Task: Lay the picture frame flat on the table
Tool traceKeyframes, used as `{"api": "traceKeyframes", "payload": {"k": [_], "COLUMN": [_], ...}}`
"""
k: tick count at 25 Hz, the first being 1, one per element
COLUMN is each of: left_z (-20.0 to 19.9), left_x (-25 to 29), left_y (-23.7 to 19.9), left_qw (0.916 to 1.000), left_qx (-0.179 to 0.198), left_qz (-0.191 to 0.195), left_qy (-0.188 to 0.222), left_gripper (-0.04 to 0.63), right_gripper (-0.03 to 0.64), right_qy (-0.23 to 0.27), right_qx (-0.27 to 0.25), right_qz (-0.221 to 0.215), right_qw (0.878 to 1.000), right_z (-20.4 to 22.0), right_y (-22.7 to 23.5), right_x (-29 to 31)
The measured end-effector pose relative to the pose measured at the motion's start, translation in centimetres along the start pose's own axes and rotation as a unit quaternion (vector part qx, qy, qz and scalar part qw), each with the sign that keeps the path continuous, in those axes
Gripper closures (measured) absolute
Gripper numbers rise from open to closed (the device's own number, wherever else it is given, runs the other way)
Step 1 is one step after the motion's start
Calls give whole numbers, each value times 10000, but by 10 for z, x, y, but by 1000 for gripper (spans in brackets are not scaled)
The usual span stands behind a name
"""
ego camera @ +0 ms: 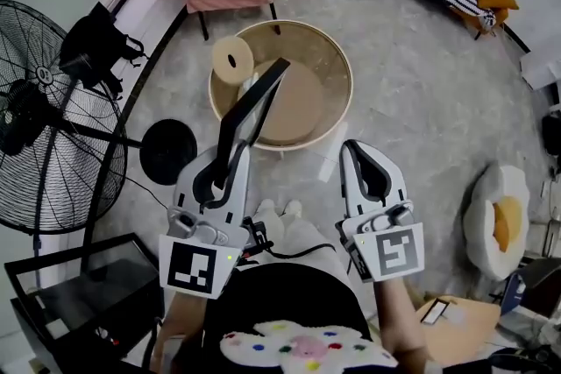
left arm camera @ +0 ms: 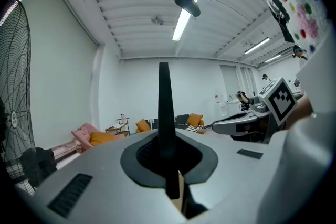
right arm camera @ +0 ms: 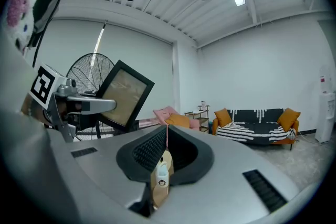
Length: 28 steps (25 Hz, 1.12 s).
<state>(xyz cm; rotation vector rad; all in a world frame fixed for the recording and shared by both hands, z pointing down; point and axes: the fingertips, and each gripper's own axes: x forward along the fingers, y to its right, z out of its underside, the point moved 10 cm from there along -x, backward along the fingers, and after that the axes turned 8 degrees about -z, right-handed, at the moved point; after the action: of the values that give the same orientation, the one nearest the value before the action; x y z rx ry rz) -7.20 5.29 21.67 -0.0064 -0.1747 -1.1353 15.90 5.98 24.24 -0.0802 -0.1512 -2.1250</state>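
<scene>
Only the right gripper view shows the picture frame (right arm camera: 123, 94) face-on.

Fan (ego camera: 53, 101) cut off at left edge, round table (ego camera: 337, 66) partly behind picture frame (ego camera: 254, 105)

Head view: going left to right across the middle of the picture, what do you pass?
floor fan → left tool gripping the picture frame → right tool → fried-egg cushion. The round table is left out because the frame overlaps it.
</scene>
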Motion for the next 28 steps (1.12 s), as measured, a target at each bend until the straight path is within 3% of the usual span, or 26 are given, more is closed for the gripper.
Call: {"api": "traceKeyframes", "payload": {"k": [28], "left_z": [-3], "left_x": [34], "left_y": [-46], "left_qw": [9986], "left_qx": [-89], "left_qz": [443], "left_qy": [288], "left_gripper": [572], "right_gripper": [581], "right_qy": [56], "right_qx": [-387], "right_qz": [190], "right_qw": [9991], "right_z": [-14], "right_y": [-10], "right_x": [44]}}
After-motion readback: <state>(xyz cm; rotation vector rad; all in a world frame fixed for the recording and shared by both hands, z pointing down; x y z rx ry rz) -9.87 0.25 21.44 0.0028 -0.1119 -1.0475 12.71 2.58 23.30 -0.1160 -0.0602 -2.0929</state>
